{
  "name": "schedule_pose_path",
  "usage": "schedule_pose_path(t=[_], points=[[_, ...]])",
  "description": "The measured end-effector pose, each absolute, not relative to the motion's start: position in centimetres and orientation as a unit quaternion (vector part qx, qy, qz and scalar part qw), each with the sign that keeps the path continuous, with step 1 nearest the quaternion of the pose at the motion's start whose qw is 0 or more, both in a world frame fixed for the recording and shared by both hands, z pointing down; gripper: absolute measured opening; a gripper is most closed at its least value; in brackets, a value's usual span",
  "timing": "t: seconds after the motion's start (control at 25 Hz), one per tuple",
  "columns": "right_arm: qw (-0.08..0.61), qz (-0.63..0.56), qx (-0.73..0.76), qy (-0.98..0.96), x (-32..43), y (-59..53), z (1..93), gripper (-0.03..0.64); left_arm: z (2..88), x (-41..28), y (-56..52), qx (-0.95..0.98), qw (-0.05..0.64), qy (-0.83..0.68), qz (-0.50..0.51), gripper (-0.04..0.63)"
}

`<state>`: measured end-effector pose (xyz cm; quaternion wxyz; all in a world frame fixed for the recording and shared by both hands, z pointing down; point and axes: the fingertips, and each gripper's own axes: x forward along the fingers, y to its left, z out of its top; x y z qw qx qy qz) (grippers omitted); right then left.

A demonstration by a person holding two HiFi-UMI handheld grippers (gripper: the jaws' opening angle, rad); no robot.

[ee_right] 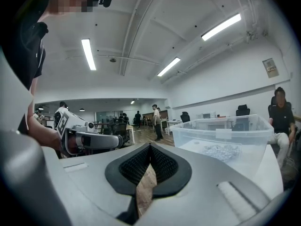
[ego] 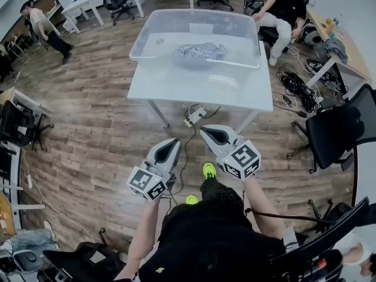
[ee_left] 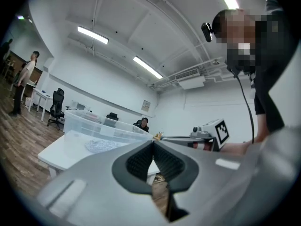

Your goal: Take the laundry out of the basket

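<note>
A clear plastic basket [ego: 158,34] stands on a white table [ego: 200,90] ahead of me. Inside it lies a crumpled grey patterned piece of laundry [ego: 200,51]. Both grippers hang over the wooden floor, short of the table's front edge and apart from the basket. My left gripper [ego: 175,141] is shut with nothing in it, and so is my right gripper [ego: 206,130]. The left gripper view shows its pads [ee_left: 141,160] pressed together, the basket [ee_left: 80,121] and laundry [ee_left: 101,145] beyond. The right gripper view shows the basket [ee_right: 221,131] and laundry [ee_right: 218,150] to the right.
A power strip [ego: 195,115] and cables [ego: 296,87] lie on the floor under and right of the table. A seated person [ego: 282,10] is behind the table. A black chair [ego: 341,128] stands at right; another person [ego: 50,31] walks at far left.
</note>
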<state>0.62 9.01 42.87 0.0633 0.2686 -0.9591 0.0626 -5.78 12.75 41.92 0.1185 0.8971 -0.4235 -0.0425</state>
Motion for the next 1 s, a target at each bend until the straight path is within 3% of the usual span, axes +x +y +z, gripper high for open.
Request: schedule_pose_path(t=[1.0], points=[[0.055, 0.074, 0.211, -0.973, 3.1, -7.4, 42.7, 0.000, 40.7, -1.8, -3.9, 0.880, 0.108, -0.461, -0.028, -0.005]])
